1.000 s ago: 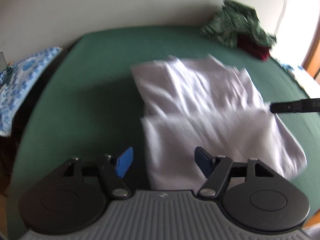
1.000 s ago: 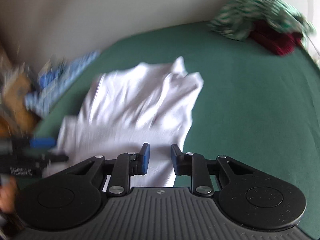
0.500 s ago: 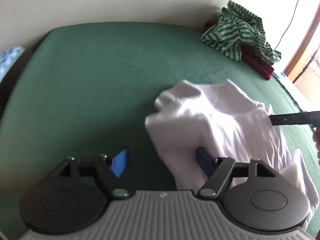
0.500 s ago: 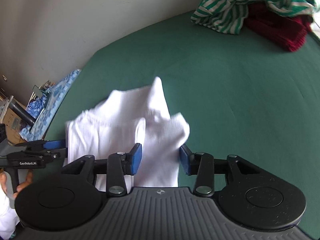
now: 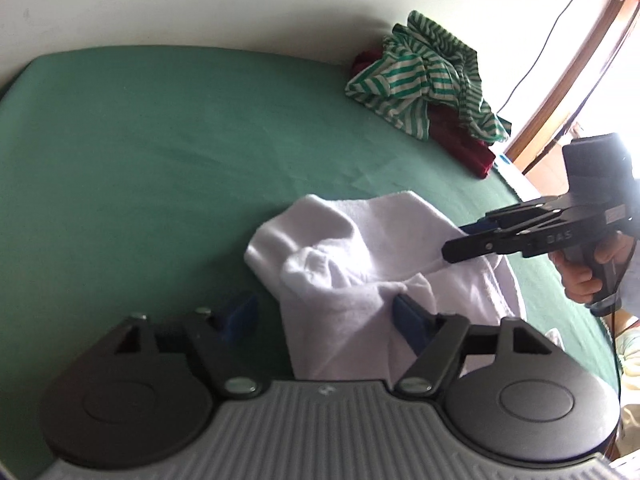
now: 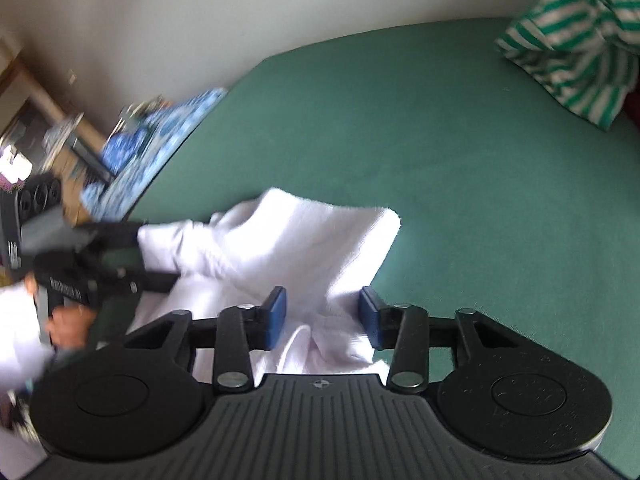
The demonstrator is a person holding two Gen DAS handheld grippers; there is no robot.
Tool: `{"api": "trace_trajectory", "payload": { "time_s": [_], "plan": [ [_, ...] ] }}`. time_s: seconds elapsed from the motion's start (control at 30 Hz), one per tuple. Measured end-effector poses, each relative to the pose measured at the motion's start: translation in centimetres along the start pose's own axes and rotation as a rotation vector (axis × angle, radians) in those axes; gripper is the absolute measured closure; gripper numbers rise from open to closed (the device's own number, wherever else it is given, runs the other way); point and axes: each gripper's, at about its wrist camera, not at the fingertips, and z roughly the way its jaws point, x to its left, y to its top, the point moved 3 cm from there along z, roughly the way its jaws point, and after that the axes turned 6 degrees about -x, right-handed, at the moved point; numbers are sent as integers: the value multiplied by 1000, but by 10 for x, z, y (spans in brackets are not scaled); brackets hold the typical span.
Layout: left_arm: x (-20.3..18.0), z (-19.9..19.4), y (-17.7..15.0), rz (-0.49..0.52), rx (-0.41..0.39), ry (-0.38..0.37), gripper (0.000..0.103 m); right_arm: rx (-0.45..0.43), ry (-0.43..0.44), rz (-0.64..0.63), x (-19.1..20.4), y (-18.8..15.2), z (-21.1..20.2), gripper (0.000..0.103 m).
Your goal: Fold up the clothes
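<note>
A white garment [image 5: 360,248] lies crumpled on the green bed [image 5: 160,140]. My left gripper [image 5: 324,316] straddles its near left fold. The jaws are closing, the right pad touches cloth and the left pad stands clear of it. My right gripper [image 6: 323,316] sits over the garment's [image 6: 288,240] near right part, jaws closing with bunched cloth between the blue pads, not visibly pinched. In the left wrist view the right gripper [image 5: 460,246] reaches in from the right onto the cloth, with a hand on its handle. The left gripper [image 6: 152,264] shows at the garment's left edge.
A green-and-white striped garment [image 5: 424,80] lies heaped on a dark red one [image 5: 464,144] at the bed's far right corner. A blue patterned cloth [image 6: 160,144] and clutter sit past the bed's left edge. A wall runs behind the bed, and a bright doorway stands at right.
The flat, spread garment has been drawn together into a crumpled bunch. Both grippers have come closer to each other and now stand over the cloth's folds.
</note>
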Motion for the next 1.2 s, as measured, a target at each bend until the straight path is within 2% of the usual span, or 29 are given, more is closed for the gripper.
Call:
{"api": "trace_trajectory", "payload": {
  "time_s": [0.07,0.17,0.2,0.23,0.27,0.3,0.37,0.47,0.67,0.8,0.9,1.0,1.13,1.2],
  "plan": [
    [1,1,3,-29,11,-23,28,11,11,33,-8,3,0,85],
    [0,4,7,-39,36,-57,43,25,34,51,-11,4,2,90],
    [-2,5,8,-26,41,-52,56,24,40,44,-11,4,2,90],
    [-3,5,9,-14,45,-40,64,22,45,33,-10,4,3,91],
    [-3,6,12,-12,51,-30,90,20,49,29,-11,5,3,91],
    [-3,5,14,-16,54,-26,97,19,52,30,-11,6,2,91],
    [-3,2,17,-29,52,-19,97,12,55,30,-11,7,-1,92],
    [-16,-14,20,12,27,7,98,-28,68,21,-5,10,-13,92],
    [-59,-78,21,105,-70,3,99,-123,141,-29,28,12,-66,92],
    [-89,-120,0,172,-89,-13,99,-146,204,-60,54,-3,-108,92],
    [-97,-140,-24,192,-56,-19,99,-123,240,-93,71,-24,-133,92],
    [-107,-150,-56,226,14,-23,98,-63,251,-139,87,-54,-146,92],
    [-118,-145,-101,277,133,-12,97,50,240,-204,102,-96,-145,95],
    [-121,-144,-111,298,152,4,96,98,216,-223,105,-114,-138,94]
  ]
}}
